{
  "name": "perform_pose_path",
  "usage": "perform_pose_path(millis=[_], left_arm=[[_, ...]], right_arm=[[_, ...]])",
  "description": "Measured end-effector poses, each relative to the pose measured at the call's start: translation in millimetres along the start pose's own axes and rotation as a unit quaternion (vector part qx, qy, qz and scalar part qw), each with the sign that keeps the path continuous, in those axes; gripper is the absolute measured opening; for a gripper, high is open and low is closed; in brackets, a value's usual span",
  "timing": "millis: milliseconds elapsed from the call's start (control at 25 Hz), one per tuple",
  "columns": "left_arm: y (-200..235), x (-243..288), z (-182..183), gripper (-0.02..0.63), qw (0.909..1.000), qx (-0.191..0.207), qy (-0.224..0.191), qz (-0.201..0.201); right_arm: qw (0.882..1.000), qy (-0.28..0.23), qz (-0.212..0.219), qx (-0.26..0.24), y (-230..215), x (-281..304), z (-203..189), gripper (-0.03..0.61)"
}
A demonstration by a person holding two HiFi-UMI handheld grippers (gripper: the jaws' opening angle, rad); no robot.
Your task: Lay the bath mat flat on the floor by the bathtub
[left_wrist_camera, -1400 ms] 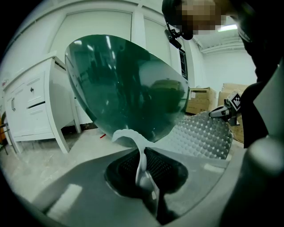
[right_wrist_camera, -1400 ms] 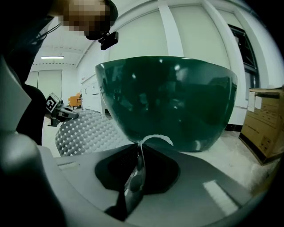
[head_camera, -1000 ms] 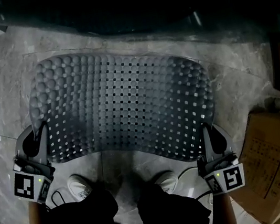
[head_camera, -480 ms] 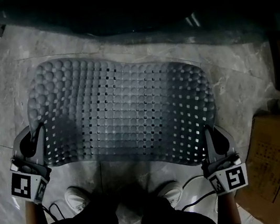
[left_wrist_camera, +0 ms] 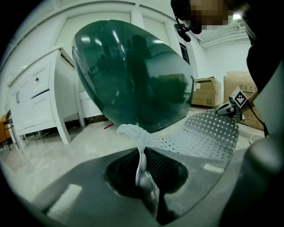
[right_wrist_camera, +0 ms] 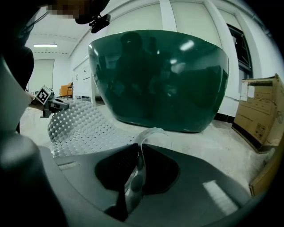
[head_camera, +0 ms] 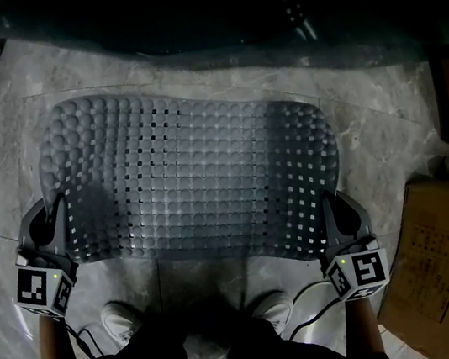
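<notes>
Bath mat (head_camera: pixel 195 179), grey, studded with round bumps and pierced with small square holes, is spread wide over the marble floor (head_camera: pixel 385 122), with its long far edge beside the dark green bathtub (left_wrist_camera: pixel 133 75). The left tongs (head_camera: pixel 49 225) are closed on the mat's near left corner; in the left gripper view a thin curl of the mat rises from between the shut jaws. The right tongs (head_camera: pixel 332 212) are clamped on the near right corner in the same way, a pale strip of mat standing up between the jaws. The near edge runs between the two tongs, just ahead of the person's white shoes (head_camera: pixel 120 320). A cardboard box (head_camera: pixel 430 259) stands on the floor to the right, apart from the mat, and a white cabinet (left_wrist_camera: pixel 40 97) stands left of the tub.
</notes>
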State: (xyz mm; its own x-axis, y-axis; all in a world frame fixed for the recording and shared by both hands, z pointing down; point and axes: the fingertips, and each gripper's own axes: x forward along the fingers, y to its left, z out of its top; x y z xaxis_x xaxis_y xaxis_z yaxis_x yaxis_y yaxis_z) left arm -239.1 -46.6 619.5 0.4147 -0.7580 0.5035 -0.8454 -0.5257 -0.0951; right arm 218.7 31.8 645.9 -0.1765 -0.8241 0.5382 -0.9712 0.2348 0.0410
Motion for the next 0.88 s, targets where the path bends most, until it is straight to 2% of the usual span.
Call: perform_pose_path(millis=[160,320,680,880], left_arm=[[2.8,4.2,-13.5,0.017,0.9998,-0.006,0.019,0.003],[13.9,8.4,-25.3,0.018,0.9999,-0.001,0.008,0.015],[29.0,20.8,-49.9,0.023,0.9987,0.000,0.039,0.031],[35.3,21.6,-66.7,0.028,0.9975,-0.004,0.059,0.038]], right_arm=[[1.000,0.008,-0.014,0.001,-4.5,1.1,-4.5,0.055],[0.999,0.015,-0.027,-0.013,-9.5,1.3,-11.8,0.057],[0.998,0.033,-0.049,-0.020,-17.1,9.1,-22.6,0.063],[0.997,0.040,-0.059,-0.007,-23.4,12.2,-34.7,0.066]])
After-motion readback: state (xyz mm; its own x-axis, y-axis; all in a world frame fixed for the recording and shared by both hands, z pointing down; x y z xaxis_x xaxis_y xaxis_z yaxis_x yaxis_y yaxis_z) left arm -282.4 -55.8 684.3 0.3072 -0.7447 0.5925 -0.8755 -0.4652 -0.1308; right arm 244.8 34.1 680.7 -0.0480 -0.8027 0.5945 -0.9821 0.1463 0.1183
